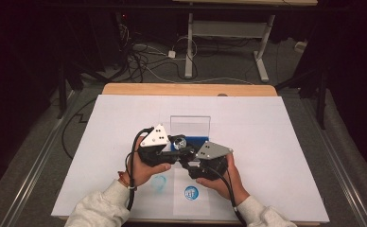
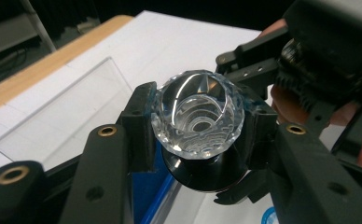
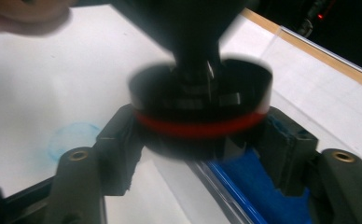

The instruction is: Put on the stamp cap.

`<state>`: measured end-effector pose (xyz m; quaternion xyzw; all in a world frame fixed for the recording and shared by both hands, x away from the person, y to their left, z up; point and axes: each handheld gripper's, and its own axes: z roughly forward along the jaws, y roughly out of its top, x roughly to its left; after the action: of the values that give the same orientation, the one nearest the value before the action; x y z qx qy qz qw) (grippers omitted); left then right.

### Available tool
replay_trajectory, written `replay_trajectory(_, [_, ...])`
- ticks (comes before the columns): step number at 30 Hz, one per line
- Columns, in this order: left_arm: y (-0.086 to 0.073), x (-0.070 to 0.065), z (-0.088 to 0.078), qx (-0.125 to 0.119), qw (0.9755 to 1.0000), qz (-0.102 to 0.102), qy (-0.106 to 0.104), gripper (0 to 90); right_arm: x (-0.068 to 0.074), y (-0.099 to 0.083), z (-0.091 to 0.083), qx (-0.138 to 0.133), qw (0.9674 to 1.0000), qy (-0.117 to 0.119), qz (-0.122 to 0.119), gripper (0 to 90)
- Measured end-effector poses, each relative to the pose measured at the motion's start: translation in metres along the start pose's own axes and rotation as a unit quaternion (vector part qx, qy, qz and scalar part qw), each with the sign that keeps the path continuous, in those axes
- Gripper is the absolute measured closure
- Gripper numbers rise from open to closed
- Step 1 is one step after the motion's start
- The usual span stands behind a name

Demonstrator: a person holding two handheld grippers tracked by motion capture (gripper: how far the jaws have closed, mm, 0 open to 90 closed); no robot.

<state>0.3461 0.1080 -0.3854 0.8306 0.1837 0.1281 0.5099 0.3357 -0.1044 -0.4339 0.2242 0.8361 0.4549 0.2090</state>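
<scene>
Working above white table (image 1: 276, 142), just in front of clear box (image 1: 190, 124) and blue tray (image 3: 258, 186). Clamping left gripper (image 2: 198, 140) tight on faceted clear knob (image 2: 197, 119). Bracketing black red-ringed base (image 3: 200, 100) with right gripper (image 3: 202, 135), jaws part-open, contact too blurred to tell. Judging separation midway: pulling apart and setting down remaining.

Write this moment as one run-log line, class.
left claw: shut on faceted clear knob | right claw: around black base ring, grip unclear | site: above white table sheet
</scene>
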Motion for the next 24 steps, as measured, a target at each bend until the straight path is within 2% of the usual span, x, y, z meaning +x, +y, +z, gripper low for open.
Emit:
replay_trajectory(3, [0.001,-0.001,-0.002,-0.001,1.0000,0.004,0.002,54.2,-0.002,-0.001,-0.001,0.000,1.0000,0.001,0.008,33.7])
replay_trajectory(5, [0.002,-0.002,-0.003,-0.003,0.9999,0.005,0.011,54.2,-0.003,-0.001,-0.001,0.004,1.0000,0.003,0.002,33.3])
replay_trajectory(9, [0.001,0.000,-0.006,-0.002,0.9999,0.005,0.010,54.2,-0.002,-0.003,0.000,0.021,0.9997,-0.008,-0.006,32.0])
replay_trajectory(12, [0.001,0.000,-0.009,0.004,0.9999,0.009,0.011,54.2,-0.002,-0.003,0.000,0.028,0.9994,-0.001,-0.019,31.4])
replay_trajectory(16, [-0.001,0.000,-0.011,0.013,0.9997,0.014,0.015,54.3,-0.003,-0.004,-0.003,0.036,0.9989,-0.007,-0.027,30.3])
replay_trajectory(21, [-0.003,0.000,-0.011,0.031,0.9991,0.023,0.020,54.3,-0.011,-0.004,-0.012,0.032,0.9988,-0.023,-0.031,30.3])
replay_trajectory(24, [-0.005,0.001,-0.011,0.035,0.9990,0.021,0.020,54.3,-0.017,-0.003,-0.020,0.027,0.9986,-0.041,-0.021,30.2])
